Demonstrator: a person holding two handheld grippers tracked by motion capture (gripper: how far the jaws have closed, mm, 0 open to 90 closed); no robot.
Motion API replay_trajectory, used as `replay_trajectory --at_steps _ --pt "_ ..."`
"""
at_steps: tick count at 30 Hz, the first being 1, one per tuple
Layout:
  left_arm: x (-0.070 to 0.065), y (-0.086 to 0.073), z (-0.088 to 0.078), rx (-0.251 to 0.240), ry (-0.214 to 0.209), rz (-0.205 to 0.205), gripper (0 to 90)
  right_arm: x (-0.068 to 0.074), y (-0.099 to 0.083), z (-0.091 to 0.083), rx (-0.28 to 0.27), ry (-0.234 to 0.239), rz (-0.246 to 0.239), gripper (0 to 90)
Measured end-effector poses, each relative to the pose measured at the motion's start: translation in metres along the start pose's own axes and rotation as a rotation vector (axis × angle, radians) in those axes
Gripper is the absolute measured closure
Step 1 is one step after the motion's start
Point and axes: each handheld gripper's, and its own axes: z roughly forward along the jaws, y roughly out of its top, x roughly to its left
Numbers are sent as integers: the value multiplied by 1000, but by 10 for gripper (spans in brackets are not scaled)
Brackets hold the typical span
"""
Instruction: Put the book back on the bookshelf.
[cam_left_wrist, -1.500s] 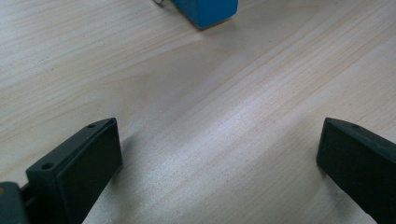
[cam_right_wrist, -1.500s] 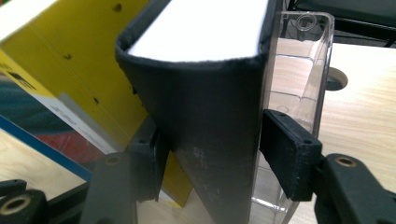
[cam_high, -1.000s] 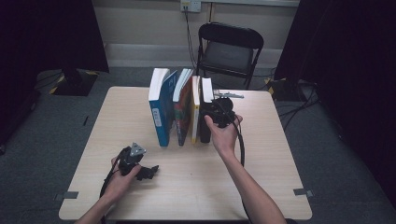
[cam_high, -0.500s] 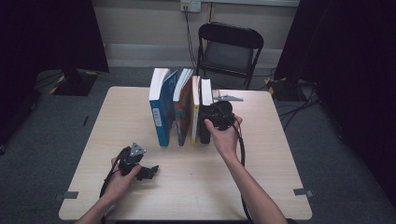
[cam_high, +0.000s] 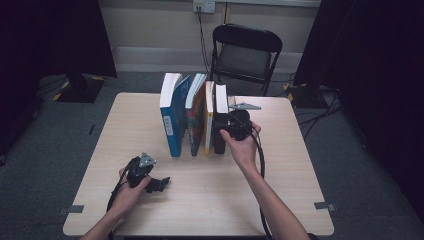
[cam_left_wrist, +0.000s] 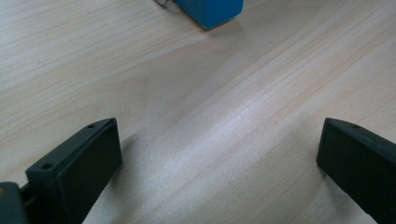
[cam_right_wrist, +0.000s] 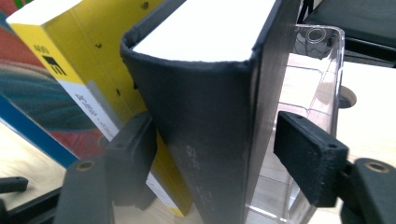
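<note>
Several books stand upright in a row mid-table: a blue one (cam_high: 172, 120), a red and teal one (cam_high: 196, 117), a yellow one (cam_high: 209, 115) and a black one (cam_high: 220, 117) at the right end. My right gripper (cam_high: 225, 132) straddles the black book (cam_right_wrist: 210, 130) near its front edge. One jaw is wedged between it and the yellow book (cam_right_wrist: 84, 70). The other stands off the cover with a gap. These jaws have just been opening, with the book still between them. My left gripper (cam_high: 161, 183) lies on the table at the near left, open (cam_left_wrist: 219, 130) and empty.
A clear plastic bookend (cam_right_wrist: 317, 70) stands against the black book's far side. The blue book's corner (cam_left_wrist: 210, 9) lies ahead of the left jaws. A black folding chair (cam_high: 245, 50) stands behind the wooden table (cam_high: 280, 190). Cables trail from both grippers.
</note>
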Motion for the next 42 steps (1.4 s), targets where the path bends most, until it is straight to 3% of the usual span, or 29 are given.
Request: replay_trajectory --at_steps 4,10,23,28,36,42 --pt "2 0 1 -3 4 -7 0 -2 -5 -3 -1 -4 -30 284" --pt "2 0 0 0 5 -4 0 -7 -13 -10 -3 13 -34 263" --pt "8 -1 0 0 36 -41 0 -24 -35 -38 -34 119 -35 142" --pt "8 -2 -1 -5 46 -59 0 -32 -53 -46 -10 120 -32 142" --pt "10 -4 -3 -5 50 -61 0 -47 -82 -72 22 103 -58 143" --pt "11 -4 -3 -3 46 -55 0 -61 -104 -81 68 80 -67 143"
